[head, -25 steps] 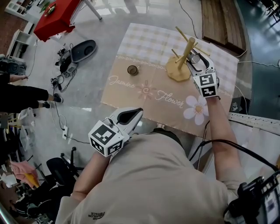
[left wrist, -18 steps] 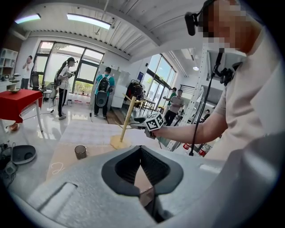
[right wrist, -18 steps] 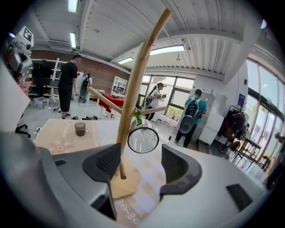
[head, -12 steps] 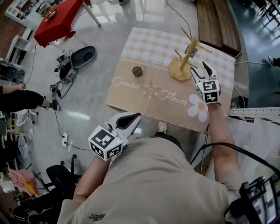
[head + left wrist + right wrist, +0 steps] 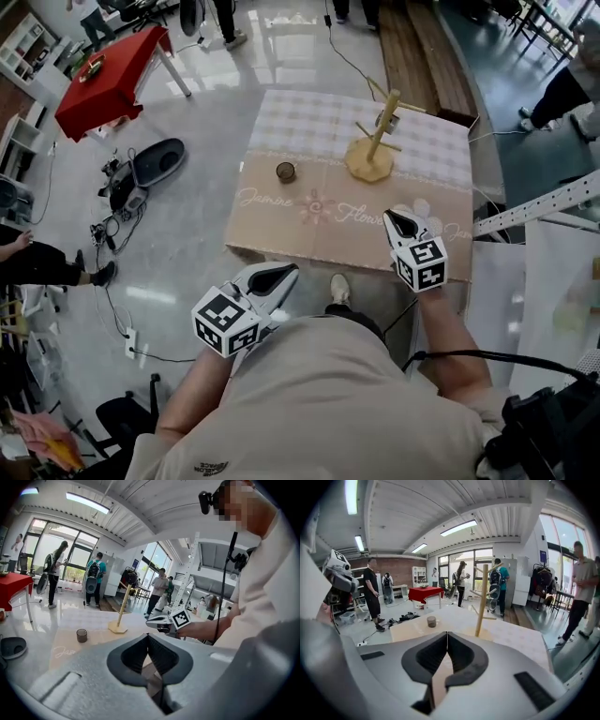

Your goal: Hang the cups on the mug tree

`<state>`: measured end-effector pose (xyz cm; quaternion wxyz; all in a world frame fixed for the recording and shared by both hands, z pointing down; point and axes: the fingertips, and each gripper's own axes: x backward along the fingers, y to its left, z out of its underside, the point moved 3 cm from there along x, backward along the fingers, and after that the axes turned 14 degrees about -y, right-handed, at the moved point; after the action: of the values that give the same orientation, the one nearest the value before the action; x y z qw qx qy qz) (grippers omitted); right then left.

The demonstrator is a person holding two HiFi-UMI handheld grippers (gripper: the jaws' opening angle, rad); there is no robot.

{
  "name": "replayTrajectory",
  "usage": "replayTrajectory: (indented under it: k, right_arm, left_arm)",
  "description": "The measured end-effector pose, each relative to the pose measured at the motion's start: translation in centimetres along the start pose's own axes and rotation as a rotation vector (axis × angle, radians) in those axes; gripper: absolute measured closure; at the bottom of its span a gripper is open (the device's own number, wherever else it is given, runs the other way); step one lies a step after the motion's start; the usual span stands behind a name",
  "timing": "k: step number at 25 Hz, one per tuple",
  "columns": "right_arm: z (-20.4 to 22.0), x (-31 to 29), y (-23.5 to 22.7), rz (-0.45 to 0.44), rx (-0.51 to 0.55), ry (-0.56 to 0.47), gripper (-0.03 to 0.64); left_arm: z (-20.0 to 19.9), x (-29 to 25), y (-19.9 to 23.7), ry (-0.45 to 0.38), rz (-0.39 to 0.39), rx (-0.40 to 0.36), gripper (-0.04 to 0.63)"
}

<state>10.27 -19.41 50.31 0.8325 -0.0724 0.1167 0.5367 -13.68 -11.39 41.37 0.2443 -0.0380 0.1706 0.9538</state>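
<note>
Retreat of right gripper (image 5: pixel 392 219) from pale wooden mug tree (image 5: pixel 372 150), jaws just closed on nothing; left gripper (image 5: pixel 289 271) likewise pinched shut, empty. Small dark cup (image 5: pixel 285 172) remains unhung.

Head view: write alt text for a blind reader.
A person, seen from above, holds two empty tongs by a floral-print table: left tongs shut, right tongs just closed at its near edge. On the table stand a wooden mug tree and, to its left, a small dark cup.
</note>
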Motion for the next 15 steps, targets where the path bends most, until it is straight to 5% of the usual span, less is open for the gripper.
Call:
replayTrajectory:
  k: [15]
  right_arm:
    - [-1.6,9.9,17.5,-0.086,-0.042,-0.002,0.603]
  left_arm:
    - [2.7,8.7,-2.8,-0.002,0.103,0.01,0.588]
